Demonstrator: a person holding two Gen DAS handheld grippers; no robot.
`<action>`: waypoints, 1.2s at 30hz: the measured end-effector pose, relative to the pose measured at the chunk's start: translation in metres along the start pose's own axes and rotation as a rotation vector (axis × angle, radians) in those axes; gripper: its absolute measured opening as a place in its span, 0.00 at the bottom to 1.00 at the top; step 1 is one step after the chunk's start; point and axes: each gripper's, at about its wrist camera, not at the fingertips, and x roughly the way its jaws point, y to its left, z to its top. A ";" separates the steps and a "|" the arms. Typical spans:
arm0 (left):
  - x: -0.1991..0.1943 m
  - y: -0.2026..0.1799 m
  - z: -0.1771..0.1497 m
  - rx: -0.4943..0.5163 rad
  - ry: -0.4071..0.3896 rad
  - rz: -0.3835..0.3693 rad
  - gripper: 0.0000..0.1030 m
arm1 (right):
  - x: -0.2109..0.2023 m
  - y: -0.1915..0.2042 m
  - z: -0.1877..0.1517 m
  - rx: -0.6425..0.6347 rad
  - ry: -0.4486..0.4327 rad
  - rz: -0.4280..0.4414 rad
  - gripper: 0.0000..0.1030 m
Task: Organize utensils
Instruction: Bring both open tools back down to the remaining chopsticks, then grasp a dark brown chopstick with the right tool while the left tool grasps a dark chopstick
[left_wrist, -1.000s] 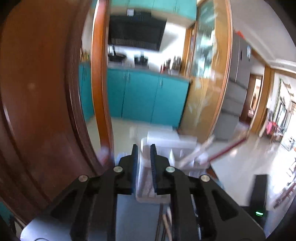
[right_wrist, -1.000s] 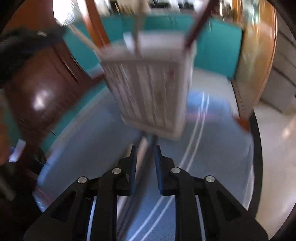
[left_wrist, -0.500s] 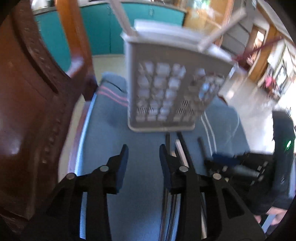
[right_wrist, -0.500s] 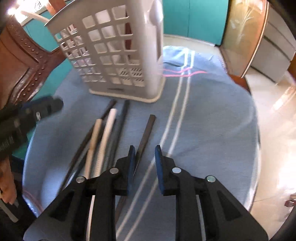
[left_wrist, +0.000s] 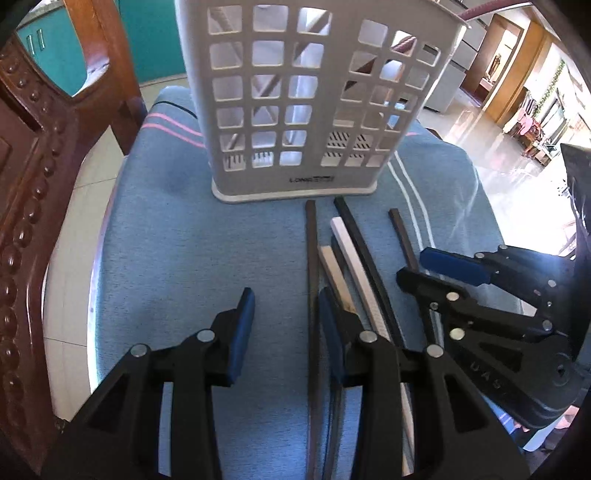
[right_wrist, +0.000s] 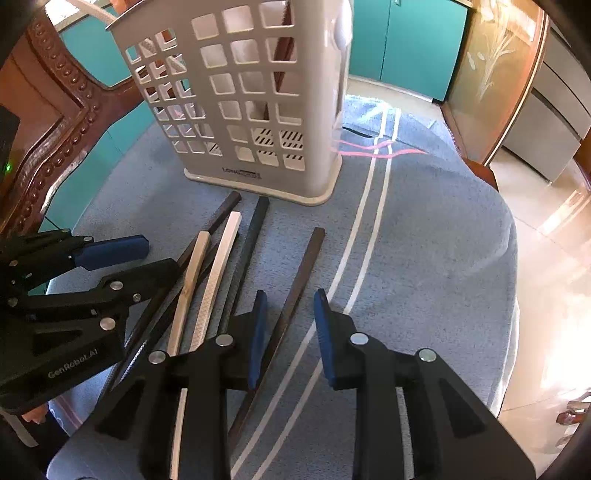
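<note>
Dark carved wood of a chair (left_wrist: 33, 192) stands left of the left gripper (left_wrist: 286, 314), whose fingers are spread wide with nothing between them, hovering over the blue cloth (left_wrist: 177, 258). Straight ahead of its tips stands the white lattice utensil holder (left_wrist: 306, 99), upright on the cloth, with a few sticks leaning inside. Just beside the left gripper's right finger lies a loose row of chopsticks (left_wrist: 354, 266), dark and pale, their far ends near the holder's base. One separate dark chopstick (right_wrist: 295, 295) lies between the parted fingers of the right gripper (right_wrist: 288, 328), close to its left finger; whether they touch it cannot be told. Right of it run the cloth's white stripes (right_wrist: 369, 229).
</note>
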 end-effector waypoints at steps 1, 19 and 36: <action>0.000 -0.002 -0.001 0.007 0.002 0.001 0.36 | -0.001 0.003 -0.002 -0.010 -0.002 0.001 0.14; 0.017 0.008 0.011 -0.017 -0.015 0.034 0.27 | -0.008 0.000 0.000 0.014 -0.025 -0.019 0.19; 0.019 -0.002 0.009 0.020 0.033 -0.031 0.07 | -0.012 0.001 0.001 -0.048 -0.036 -0.013 0.08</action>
